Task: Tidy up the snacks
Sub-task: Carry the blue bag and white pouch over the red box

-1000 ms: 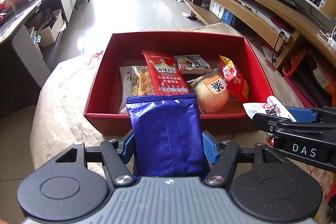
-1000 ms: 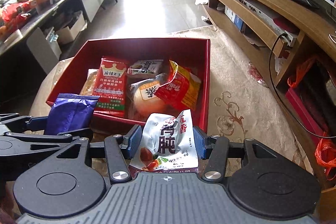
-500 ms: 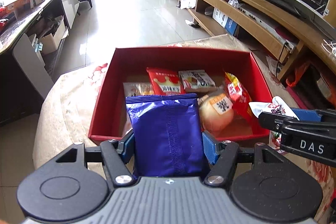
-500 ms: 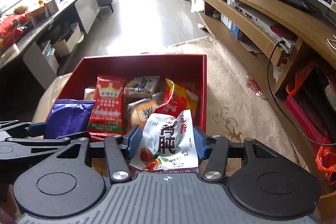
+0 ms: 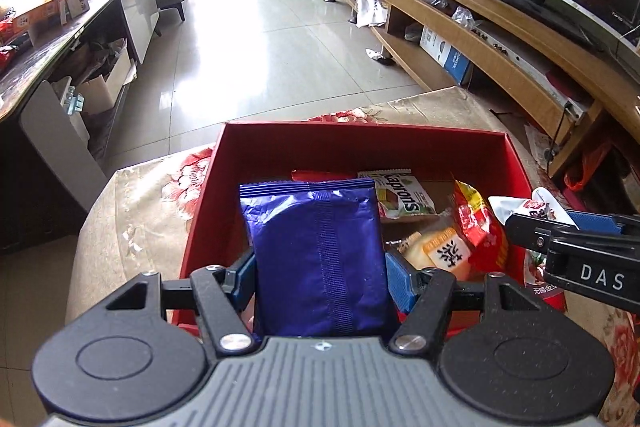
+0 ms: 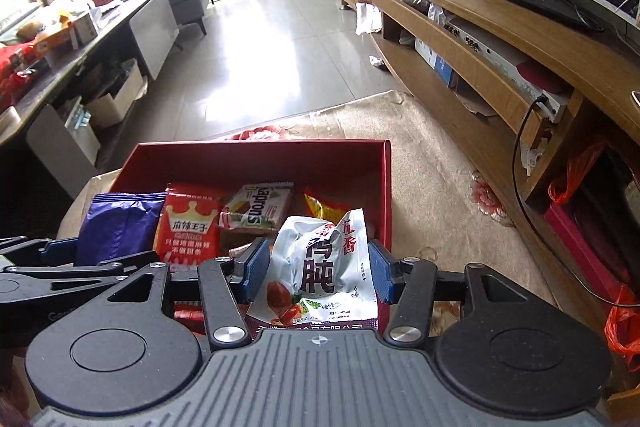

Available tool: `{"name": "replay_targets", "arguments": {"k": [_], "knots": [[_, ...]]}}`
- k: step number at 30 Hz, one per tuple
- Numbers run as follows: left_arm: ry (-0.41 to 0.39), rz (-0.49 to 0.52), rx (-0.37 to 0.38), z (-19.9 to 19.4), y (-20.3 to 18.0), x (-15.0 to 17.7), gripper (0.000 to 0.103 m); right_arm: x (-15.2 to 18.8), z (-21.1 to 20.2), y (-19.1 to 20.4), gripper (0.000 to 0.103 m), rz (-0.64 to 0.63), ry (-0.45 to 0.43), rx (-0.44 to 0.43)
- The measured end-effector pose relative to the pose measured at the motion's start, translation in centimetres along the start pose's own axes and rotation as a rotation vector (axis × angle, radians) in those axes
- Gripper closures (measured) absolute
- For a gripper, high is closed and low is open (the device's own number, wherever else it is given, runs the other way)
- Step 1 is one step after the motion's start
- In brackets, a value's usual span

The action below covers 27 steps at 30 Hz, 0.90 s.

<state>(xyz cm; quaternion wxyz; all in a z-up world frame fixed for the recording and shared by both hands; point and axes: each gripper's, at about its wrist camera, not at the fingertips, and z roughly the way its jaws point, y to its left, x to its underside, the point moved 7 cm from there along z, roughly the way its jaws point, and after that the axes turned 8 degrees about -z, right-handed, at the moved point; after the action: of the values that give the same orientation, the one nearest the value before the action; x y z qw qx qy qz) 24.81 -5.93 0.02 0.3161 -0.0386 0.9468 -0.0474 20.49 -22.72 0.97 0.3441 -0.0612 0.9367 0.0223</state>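
Note:
My left gripper [image 5: 320, 277] is shut on a dark blue snack packet [image 5: 316, 255], held upright over the near part of the red box [image 5: 360, 143]. My right gripper [image 6: 318, 267] is shut on a white packet with black characters [image 6: 320, 263], above the box's near right corner [image 6: 384, 195]. Inside the box lie a red crown-printed packet [image 6: 188, 231], a green-and-white Kaprons wafer pack [image 5: 400, 193], a yellow-orange bun pack [image 5: 440, 251] and a red-yellow bag [image 5: 476, 223]. The right gripper [image 5: 576, 239] shows at the right of the left wrist view, the left gripper [image 6: 64, 263] at the left of the right wrist view.
The box sits on a low table under a beige flowered cloth [image 5: 132, 211]. A long wooden TV cabinet [image 6: 500, 39] with a television runs along the right. A dark counter [image 5: 48, 43] with clutter stands on the left. Tiled floor [image 5: 260, 47] lies beyond.
Both grippers have moved forward over the box with their packets; the box's near wall has slid under them and the view now tilts up toward the room.

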Motion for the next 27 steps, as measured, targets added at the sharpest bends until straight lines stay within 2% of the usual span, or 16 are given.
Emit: {"name": "replay_targets", "arguments": {"k": [12, 27], "knots": [[0.023, 0.007, -0.019, 2.5, -0.2, -0.8, 0.043, -0.2, 2.5, 0.0, 0.043, -0.008, 0.048, 0.015], [0.044, 0.013, -0.037, 4.4, -0.5, -0.9, 0.043, -0.6, 4.1, 0.6, 0.042, -0.043, 0.067, 0.030]]}}
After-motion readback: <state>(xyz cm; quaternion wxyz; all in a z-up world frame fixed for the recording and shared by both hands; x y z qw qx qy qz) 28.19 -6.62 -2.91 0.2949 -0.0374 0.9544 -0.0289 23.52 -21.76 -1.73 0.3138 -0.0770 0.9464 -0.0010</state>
